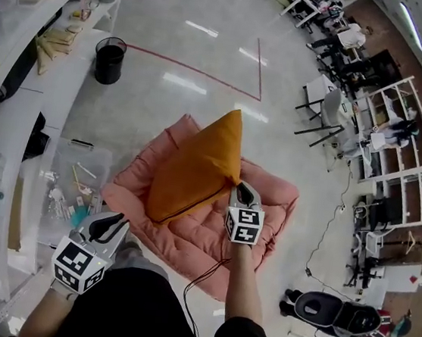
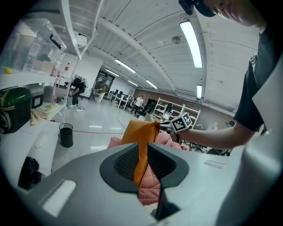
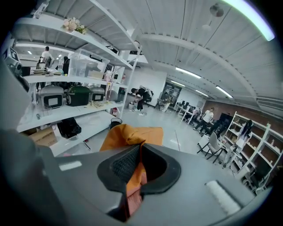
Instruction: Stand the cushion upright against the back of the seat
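The pale, glossy floor (image 1: pixel 210 49) is taking up most of the head view, with a red line (image 1: pixel 200 67) running across it and white shelving (image 1: pixel 20 102) lining the left side. On the floor, just in front of the person, a pink padded seat (image 1: pixel 271 209) is lying spread out, its quilted surface showing to the near side and right of the cushion. The orange cushion (image 1: pixel 195 170) is standing on the seat, raised on its lower edge and leaning, with one corner pointing up toward the far side; whether it is touching the seat's back cannot be told. The right gripper (image 1: pixel 242 191) is reaching in from the near side and pinching the cushion's right-hand corner: in the right gripper view its jaws are pressing together on a fold of the orange fabric. The left gripper (image 1: pixel 116 225) is hovering low at the left, near the seat's near-left edge and clear of the cushion; in the left gripper view its jaws are standing a little apart with nothing gripped, the cushion showing through the gap farther off. A clear plastic box (image 1: pixel 72 177) of small items is sitting on the floor just left of the seat. A black bin (image 1: pixel 109 60) is standing farther back by the shelving. A thin dark cable (image 1: pixel 201 277) is trailing over the seat's near edge.
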Demonstrator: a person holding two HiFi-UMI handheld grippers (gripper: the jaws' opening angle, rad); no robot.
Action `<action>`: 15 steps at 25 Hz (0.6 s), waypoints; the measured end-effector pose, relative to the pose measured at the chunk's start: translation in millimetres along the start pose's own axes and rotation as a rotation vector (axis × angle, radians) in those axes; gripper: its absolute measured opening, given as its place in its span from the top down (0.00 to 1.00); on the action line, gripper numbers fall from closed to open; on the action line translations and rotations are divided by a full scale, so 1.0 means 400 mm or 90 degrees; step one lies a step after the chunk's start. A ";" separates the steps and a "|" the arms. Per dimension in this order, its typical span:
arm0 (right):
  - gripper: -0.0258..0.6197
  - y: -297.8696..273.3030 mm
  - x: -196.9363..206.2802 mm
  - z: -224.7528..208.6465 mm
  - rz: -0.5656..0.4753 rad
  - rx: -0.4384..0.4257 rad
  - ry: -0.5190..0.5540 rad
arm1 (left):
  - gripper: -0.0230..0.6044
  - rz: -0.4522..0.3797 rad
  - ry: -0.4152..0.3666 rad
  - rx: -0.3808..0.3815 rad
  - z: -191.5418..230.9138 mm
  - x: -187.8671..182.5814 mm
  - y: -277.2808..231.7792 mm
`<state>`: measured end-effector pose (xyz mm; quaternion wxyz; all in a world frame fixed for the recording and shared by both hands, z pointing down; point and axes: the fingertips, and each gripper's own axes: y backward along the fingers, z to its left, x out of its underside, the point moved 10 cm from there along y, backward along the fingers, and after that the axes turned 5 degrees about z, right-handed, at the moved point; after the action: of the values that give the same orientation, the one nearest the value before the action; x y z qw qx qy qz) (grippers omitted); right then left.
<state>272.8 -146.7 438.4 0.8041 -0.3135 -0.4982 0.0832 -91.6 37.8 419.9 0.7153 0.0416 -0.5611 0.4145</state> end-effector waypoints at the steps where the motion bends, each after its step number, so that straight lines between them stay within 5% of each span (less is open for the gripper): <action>1: 0.93 0.008 0.015 -0.011 0.005 0.002 -0.002 | 0.84 0.003 -0.002 0.008 -0.005 -0.006 -0.017; 15: 0.94 0.169 0.260 -0.133 0.082 0.061 -0.090 | 0.85 0.045 -0.046 0.099 -0.096 -0.057 -0.199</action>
<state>381.2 -69.1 460.4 0.7741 -0.2996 -0.5277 0.1805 -11.8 -6.6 418.9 0.6741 0.0926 -0.5539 0.4798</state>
